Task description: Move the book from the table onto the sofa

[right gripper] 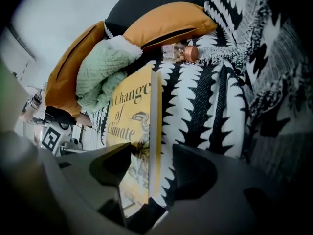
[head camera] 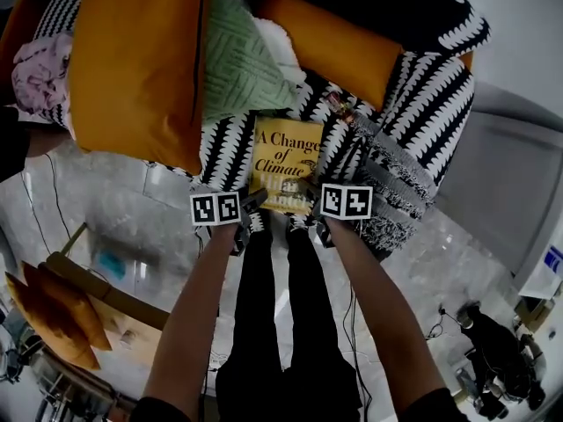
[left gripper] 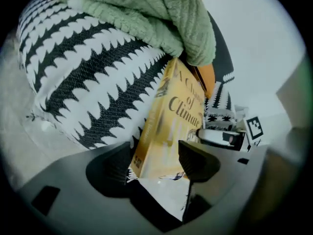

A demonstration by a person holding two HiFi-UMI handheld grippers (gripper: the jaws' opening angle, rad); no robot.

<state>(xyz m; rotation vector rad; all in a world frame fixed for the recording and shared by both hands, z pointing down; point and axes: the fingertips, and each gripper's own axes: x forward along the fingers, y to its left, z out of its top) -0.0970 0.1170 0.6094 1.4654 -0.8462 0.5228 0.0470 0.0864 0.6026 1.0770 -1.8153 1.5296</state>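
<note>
Book (head camera: pixel 283 161) lay on sofa (head camera: pixel 422 86), straddled by released left hand-held gripper (left gripper: pixel 156 158) and released right hand-held gripper (right gripper: pixel 152 153); a catching jaw might drag it off.

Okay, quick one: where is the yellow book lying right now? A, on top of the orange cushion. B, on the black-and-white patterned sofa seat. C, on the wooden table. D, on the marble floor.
B: the book lies flat on the black-and-white sofa seat, beside the green cushion.
</note>
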